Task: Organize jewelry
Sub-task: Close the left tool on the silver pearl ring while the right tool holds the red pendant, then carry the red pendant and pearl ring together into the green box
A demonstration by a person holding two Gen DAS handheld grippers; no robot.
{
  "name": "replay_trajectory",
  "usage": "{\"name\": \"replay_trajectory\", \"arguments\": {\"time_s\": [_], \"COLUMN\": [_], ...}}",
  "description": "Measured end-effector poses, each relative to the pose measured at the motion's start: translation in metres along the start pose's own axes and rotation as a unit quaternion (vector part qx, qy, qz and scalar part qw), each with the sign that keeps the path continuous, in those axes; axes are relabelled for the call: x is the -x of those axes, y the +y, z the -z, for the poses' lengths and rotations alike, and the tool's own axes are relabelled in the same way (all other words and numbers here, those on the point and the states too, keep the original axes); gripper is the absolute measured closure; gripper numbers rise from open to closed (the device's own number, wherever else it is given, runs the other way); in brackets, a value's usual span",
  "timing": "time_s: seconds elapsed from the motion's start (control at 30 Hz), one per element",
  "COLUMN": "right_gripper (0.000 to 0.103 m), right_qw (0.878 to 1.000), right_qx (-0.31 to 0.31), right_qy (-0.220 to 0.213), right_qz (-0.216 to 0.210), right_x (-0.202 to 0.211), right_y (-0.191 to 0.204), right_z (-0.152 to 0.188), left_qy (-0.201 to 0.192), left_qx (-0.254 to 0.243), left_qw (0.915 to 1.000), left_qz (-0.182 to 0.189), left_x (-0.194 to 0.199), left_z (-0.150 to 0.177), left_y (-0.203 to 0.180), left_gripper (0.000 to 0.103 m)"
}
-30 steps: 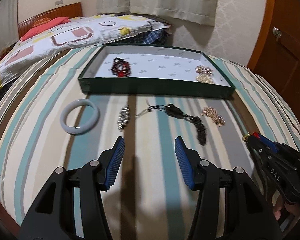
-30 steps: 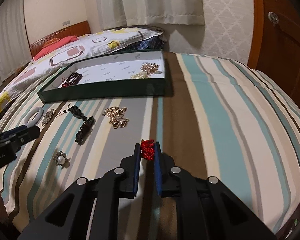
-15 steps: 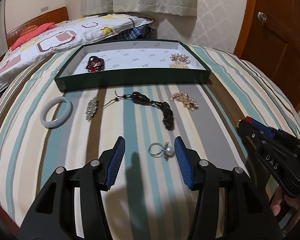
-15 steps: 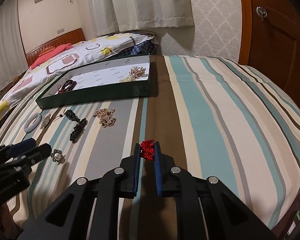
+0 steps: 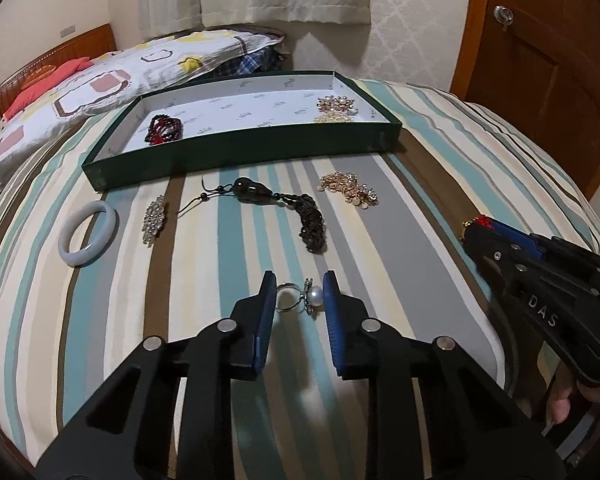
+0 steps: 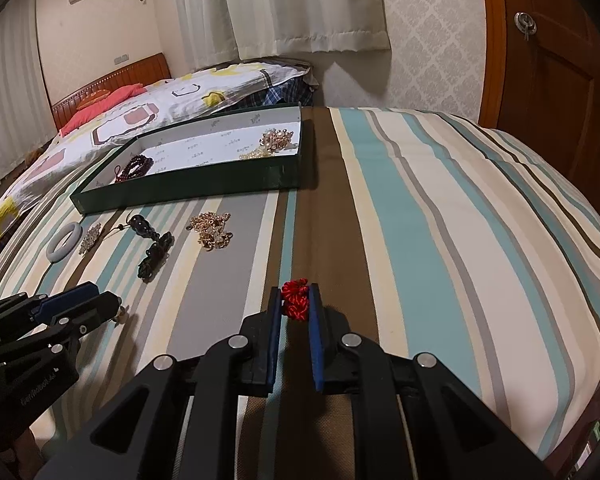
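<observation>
My left gripper (image 5: 299,286) has closed around a pearl ring (image 5: 305,299) lying on the striped bedspread; both blue pads touch it. My right gripper (image 6: 294,300) is shut on a red knotted cord piece (image 6: 294,298) and holds it above the bed; it shows at the right in the left wrist view (image 5: 478,226). A green tray (image 5: 236,151) with a white floor stands at the back and holds a dark red bead bracelet (image 5: 165,129) and gold jewelry (image 5: 336,108).
On the bedspread before the tray lie a pale jade bangle (image 5: 86,233), a crystal brooch (image 5: 153,219), a black pendant with a dark tassel (image 5: 276,208) and a rose-gold chain pile (image 5: 350,190). Pillows lie behind the tray, a wooden door at the right.
My left gripper has moved forward over the pearl ring and its jaws have narrowed onto it. The right gripper still holds the red cord and has hardly moved.
</observation>
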State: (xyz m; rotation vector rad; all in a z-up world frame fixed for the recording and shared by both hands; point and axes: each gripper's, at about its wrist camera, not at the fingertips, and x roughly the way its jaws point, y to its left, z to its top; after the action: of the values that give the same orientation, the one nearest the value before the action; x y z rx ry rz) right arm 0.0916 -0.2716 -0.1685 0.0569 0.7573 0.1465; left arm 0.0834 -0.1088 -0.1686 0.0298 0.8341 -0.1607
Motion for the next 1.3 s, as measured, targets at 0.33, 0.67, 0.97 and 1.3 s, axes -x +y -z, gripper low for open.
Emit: {"name": "replay_trajectory", "arguments": {"time_s": [0.33, 0.67, 0.97, 1.3], "right_gripper": [0.089, 0.089, 0.089, 0.089], "right_qw": [1.000, 1.000, 1.000, 1.000], "right_qx": [0.000, 0.000, 0.001, 0.001], "right_qy": [0.000, 0.000, 0.001, 0.001], "right_qz": [0.000, 0.000, -0.002, -0.006], "right_x": [0.000, -0.001, -0.001, 0.000], "right_y": [0.001, 0.001, 0.003, 0.006], "right_z": [0.000, 0.000, 0.000, -0.001], "left_qy": [0.009, 0.010, -0.003, -0.020], "left_qx": [0.006, -0.004, -0.008, 0.000], "left_qw": [0.9999, 0.9999, 1.0000, 0.9998], "left_qz": [-0.001, 0.006, 0.003, 0.003], "left_x": [-0.003, -0.006, -0.001, 0.008], "left_z": [0.001, 0.004, 0.002, -0.003], "left_y": [0.001, 0.004, 0.006, 0.013], "left_gripper": [0.078, 0.084, 0.088, 0.088]}}
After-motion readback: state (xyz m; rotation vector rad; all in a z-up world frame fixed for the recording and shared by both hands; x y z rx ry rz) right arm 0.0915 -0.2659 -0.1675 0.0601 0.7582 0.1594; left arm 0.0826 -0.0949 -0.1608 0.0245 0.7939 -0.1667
